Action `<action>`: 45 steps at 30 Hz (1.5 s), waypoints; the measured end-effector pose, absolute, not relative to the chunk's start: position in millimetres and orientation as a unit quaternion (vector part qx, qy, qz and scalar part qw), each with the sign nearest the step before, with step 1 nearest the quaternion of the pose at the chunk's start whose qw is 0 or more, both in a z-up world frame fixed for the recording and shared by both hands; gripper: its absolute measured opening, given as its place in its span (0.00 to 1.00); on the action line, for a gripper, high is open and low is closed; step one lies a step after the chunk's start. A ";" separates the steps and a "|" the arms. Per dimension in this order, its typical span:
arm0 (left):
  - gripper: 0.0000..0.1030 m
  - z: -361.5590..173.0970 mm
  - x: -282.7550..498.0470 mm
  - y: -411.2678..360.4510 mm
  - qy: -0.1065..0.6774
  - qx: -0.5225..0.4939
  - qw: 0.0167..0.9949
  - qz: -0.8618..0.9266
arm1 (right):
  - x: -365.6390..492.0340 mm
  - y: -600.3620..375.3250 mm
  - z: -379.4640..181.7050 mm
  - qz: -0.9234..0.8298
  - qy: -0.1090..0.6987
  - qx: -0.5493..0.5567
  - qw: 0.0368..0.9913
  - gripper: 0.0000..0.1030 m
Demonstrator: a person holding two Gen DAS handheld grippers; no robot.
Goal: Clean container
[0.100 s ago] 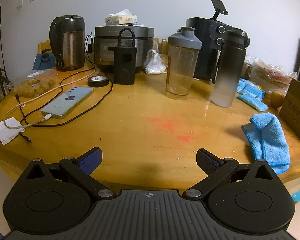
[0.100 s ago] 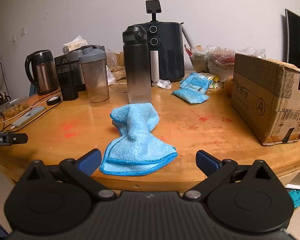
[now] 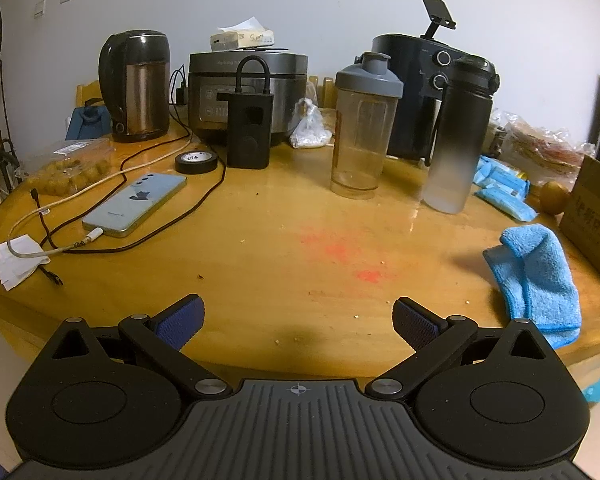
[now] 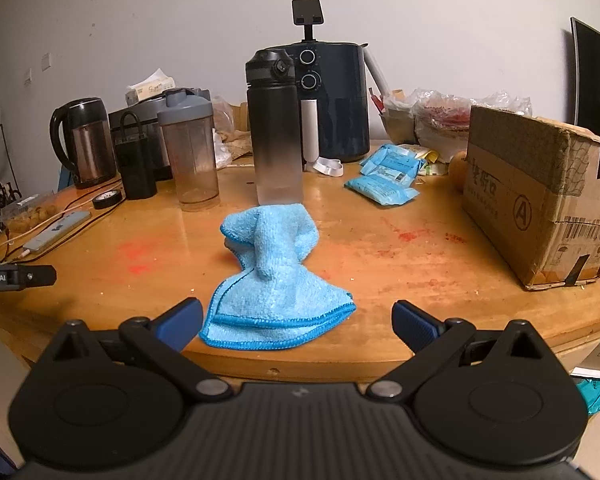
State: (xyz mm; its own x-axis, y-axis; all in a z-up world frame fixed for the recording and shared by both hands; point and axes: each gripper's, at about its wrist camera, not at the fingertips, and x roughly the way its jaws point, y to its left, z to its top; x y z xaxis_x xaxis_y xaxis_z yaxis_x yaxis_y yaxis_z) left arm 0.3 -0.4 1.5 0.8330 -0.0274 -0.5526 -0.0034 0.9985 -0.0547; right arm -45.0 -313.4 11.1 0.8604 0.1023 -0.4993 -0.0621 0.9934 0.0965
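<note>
A clear shaker bottle with a grey lid (image 3: pixel 360 128) (image 4: pixel 191 148) stands upright mid-table. To its right stands a tall black-to-frosted water bottle (image 3: pixel 458 136) (image 4: pixel 277 128). A crumpled blue cloth (image 4: pixel 274 276) (image 3: pixel 538 280) lies near the table's front edge. My right gripper (image 4: pixel 298 322) is open just in front of the cloth, its fingers wide on either side of the cloth's near hem without touching it. My left gripper (image 3: pixel 298 320) is open over bare wood at the front edge, nothing between its fingers. Its tip (image 4: pixel 18 277) shows at the left of the right wrist view.
On the round wooden table (image 3: pixel 300 240) are a kettle (image 3: pixel 138 84), rice cooker (image 3: pixel 248 92), black air pump (image 3: pixel 249 128), tape roll (image 3: pixel 196 162), phone with cables (image 3: pixel 136 204), air fryer (image 4: pixel 332 100), blue packets (image 4: pixel 384 178) and a cardboard box (image 4: pixel 540 200) at the right.
</note>
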 end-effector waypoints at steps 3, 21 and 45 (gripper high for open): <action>1.00 -0.4 0.5 0.2 0.287 -0.028 0.958 -0.007 | -44.7 -313.1 11.5 0.042 0.261 0.037 0.964 1.00; 1.00 -2.1 -0.8 4.1 0.283 -0.033 0.959 -0.007 | -43.7 -311.7 11.7 0.042 0.263 0.035 0.963 1.00; 1.00 1.6 -3.5 -0.2 0.272 -0.036 0.961 -0.012 | -44.0 -312.9 11.4 0.038 0.263 0.038 0.963 1.00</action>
